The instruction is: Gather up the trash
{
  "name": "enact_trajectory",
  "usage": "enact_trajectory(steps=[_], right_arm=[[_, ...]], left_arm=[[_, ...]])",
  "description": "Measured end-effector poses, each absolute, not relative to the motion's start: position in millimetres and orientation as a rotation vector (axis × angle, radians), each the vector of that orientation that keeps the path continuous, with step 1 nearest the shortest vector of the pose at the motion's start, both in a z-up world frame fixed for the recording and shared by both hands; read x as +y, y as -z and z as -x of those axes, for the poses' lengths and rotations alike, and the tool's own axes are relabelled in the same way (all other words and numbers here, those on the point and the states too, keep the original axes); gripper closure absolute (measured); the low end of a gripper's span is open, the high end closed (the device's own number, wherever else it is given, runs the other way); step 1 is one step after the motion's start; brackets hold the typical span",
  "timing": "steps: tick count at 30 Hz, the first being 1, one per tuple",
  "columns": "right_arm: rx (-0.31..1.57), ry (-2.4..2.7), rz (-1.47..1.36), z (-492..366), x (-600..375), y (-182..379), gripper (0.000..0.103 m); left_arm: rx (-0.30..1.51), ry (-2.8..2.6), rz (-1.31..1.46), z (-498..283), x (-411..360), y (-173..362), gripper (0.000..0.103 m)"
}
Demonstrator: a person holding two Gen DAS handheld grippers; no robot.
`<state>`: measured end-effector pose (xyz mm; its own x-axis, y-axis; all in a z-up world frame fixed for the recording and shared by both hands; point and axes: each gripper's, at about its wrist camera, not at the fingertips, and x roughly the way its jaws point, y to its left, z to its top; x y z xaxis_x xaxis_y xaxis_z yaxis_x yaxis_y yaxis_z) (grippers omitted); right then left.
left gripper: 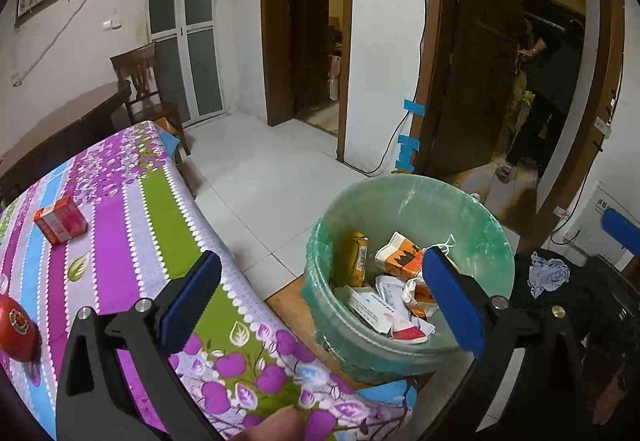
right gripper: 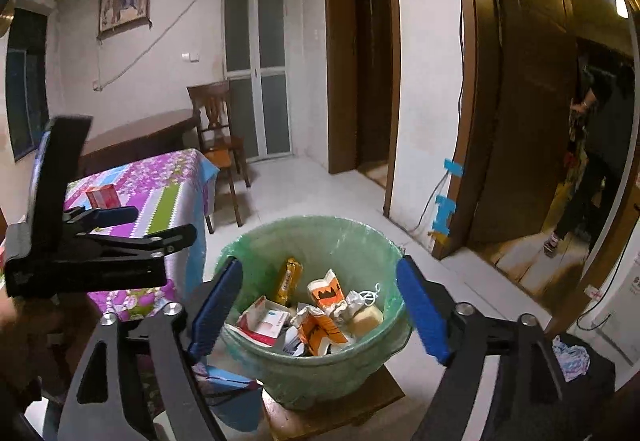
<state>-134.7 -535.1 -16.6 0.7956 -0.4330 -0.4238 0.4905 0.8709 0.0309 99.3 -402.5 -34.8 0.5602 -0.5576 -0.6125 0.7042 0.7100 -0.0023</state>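
Note:
A green-lined trash bin stands on a low wooden stool beside the table; it also shows in the right wrist view. It holds cartons, boxes and wrappers. My left gripper is open and empty, over the table's edge next to the bin. My right gripper is open and empty, above the bin's near rim. A red box lies on the floral tablecloth; it also shows in the right wrist view. The left gripper appears at the left of the right wrist view.
A red apple sits at the table's left edge. A wooden chair stands behind the table. A crumpled cloth lies on a dark surface to the right. Open doorways lie beyond, with a person in the right one.

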Motion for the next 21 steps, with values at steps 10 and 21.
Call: enact_trajectory(steps=[10,21], right_arm=[[0.282,0.55,-0.12,181.5,-497.2,2.6,0.005],[0.238,0.596,-0.13,208.8,-468.9,18.5,0.005]], left_arm=[[0.528,0.763,-0.23,-72.7,-367.8,19.9,0.006],[0.488,0.753,-0.193,-58.6,-327.5,23.5,0.005]])
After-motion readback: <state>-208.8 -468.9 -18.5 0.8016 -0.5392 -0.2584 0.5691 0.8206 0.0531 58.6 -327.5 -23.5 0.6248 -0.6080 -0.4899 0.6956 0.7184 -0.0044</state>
